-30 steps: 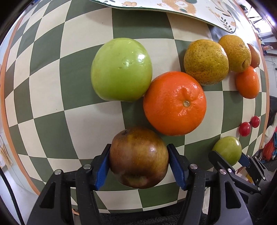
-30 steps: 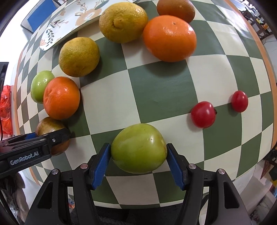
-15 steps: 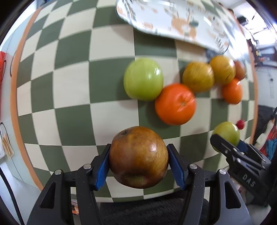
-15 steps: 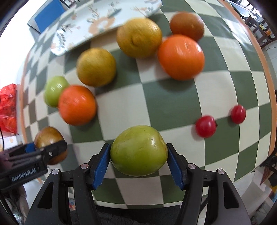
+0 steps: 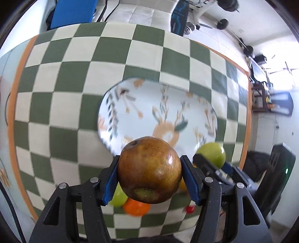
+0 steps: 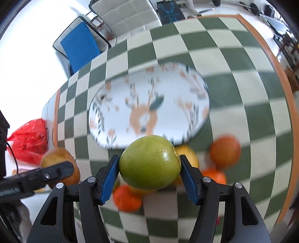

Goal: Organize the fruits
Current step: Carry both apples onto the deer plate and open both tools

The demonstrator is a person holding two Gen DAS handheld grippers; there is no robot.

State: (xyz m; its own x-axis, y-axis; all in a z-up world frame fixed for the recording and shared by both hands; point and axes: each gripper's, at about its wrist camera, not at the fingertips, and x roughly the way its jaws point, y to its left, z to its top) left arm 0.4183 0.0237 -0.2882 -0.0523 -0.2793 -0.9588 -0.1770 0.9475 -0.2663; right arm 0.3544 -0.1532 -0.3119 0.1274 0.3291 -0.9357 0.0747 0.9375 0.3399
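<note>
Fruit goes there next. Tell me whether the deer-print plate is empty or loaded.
Empty: the plate shows only its printed pattern; no fruit lies on it.

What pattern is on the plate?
Leafy sprigs and an orange deer on white; the plate shows best in the left wrist view.

A green-and-cream checked tablecloth (image 5: 61, 104) with an orange border covers the table. Past its far edge stands a chair with a blue seat pad (image 6: 80, 44) (its dark frame shows in the right wrist view), and beside it something white and quilted (image 6: 129, 15). A crumpled red plastic bag (image 6: 28, 140) lies off the cloth's left edge. On the pale floor further back lie dumbbells (image 5: 224, 22) and a dark printed panel (image 6: 170, 11). The background is too blurred to read further.
</note>
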